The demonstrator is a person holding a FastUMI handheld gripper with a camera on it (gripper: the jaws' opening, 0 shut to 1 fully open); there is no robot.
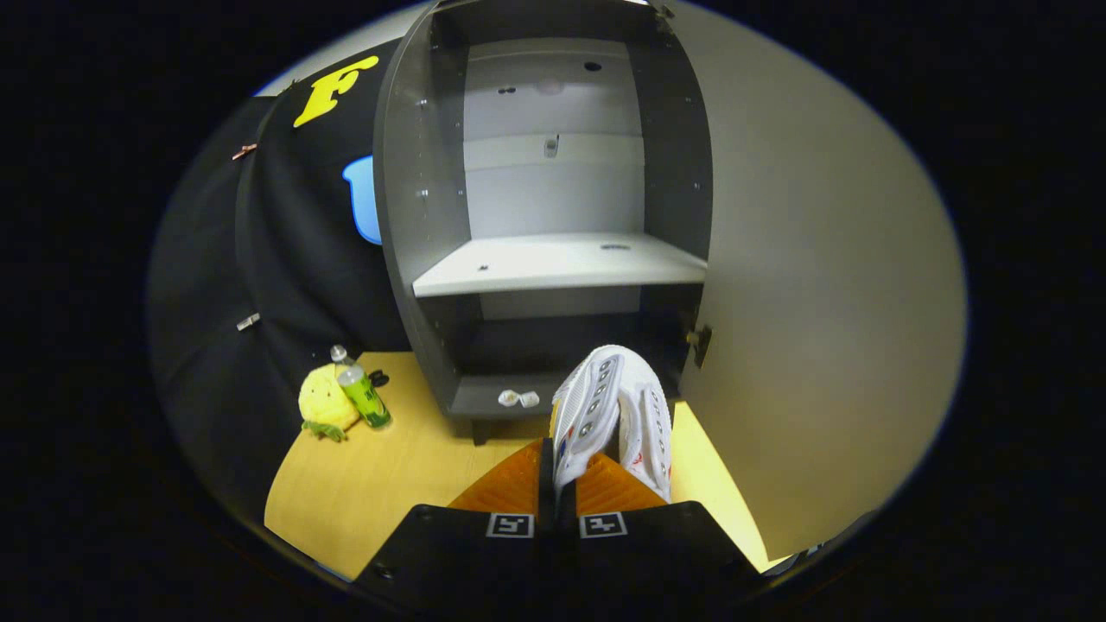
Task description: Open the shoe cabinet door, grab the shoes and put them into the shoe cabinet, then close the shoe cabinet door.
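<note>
Ahead, the shoe cabinet (553, 216) stood open, its shelf (562, 263) bare; my fingers (556, 479) pinched the white shoes (609, 415), which hid the lower compartment's floor.

No text I can read. My tool (557, 484) carries two square black-and-white marker tags (510, 524) near its base; these are patterns, not letters or numbers. The bottle (361, 393) beside the plush (325, 402) on the desk (389, 484) has a green label, its print too small to make out. The shoes (609, 415) show red and blue marks near the fingers, not legible as a brand.
</note>
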